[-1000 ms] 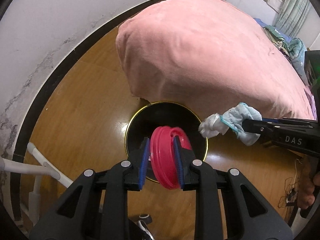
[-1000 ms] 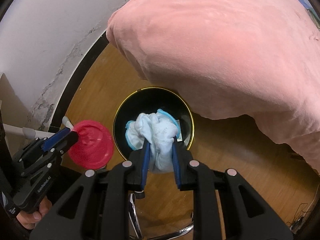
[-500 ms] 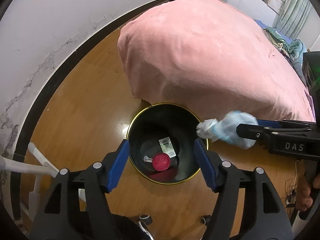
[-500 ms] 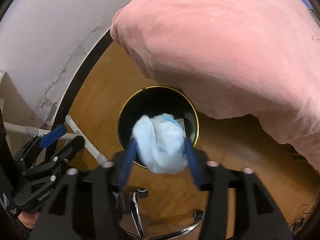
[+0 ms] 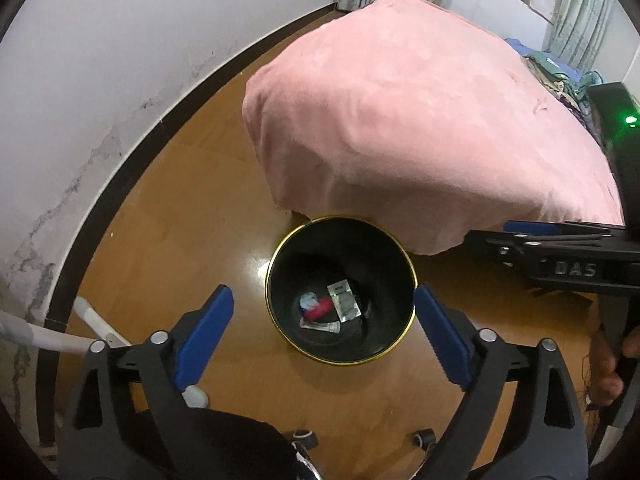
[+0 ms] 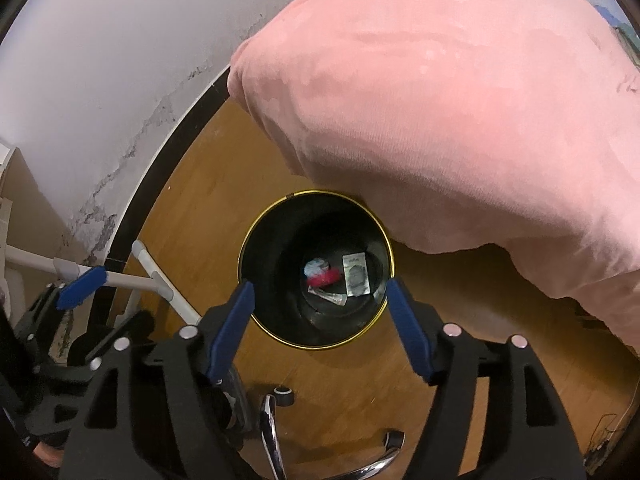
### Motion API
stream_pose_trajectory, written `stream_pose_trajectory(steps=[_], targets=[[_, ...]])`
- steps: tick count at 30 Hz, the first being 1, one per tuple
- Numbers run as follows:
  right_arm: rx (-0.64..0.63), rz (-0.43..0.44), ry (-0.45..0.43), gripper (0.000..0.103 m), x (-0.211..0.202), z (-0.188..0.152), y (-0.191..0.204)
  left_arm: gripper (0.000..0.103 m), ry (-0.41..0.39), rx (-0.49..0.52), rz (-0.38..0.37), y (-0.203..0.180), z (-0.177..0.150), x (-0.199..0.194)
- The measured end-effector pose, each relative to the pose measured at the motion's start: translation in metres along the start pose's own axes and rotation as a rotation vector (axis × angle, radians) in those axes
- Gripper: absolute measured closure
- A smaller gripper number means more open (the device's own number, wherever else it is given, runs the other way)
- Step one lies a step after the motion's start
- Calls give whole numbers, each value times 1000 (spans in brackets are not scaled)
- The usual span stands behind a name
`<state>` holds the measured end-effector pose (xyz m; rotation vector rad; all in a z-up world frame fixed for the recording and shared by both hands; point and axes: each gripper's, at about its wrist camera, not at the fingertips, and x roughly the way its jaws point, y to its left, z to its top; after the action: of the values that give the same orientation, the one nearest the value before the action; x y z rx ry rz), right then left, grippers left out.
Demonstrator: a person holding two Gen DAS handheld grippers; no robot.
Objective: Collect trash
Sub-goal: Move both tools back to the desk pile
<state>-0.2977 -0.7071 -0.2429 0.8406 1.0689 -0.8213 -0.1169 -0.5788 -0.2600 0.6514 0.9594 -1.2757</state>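
1. Below, the pink blanket (image 5: 420, 128) over the bed fills the upper field in both views; its hanging edge overlaps the far rim of the bin.
2. Wooden floor (image 5: 168, 248) runs to a white wall (image 5: 100, 60) with a dark skirting strip.
3. Black bin (image 6: 256, 236), gold-rimmed, stands upright on the floor, directly under both my grippers.
4. My left gripper (image 5: 324, 340): jaws opening, wide apart, nothing between them.
5. My right gripper (image 6: 318, 326): jaws opening, apart, nothing between them.
6. Trash lies on the bin's bottom: a red lid (image 5: 320, 307), a pale blue wad (image 5: 307, 301) touching it, a silver packet (image 5: 345, 302) beside them.
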Motion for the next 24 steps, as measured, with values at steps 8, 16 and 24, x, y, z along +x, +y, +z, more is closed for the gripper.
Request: stream_pose_trajectory(steps=[8, 16, 24], targets=[[-103, -140, -195, 19, -64, 3, 26, 10, -132, 85, 25, -12, 13, -97], [-277, 35, -326, 19, -133, 0, 139, 8, -325, 13, 159, 59, -11, -255], [-679, 448, -277, 19, -179, -52, 365, 8, -377, -330, 458, 214, -122, -400]])
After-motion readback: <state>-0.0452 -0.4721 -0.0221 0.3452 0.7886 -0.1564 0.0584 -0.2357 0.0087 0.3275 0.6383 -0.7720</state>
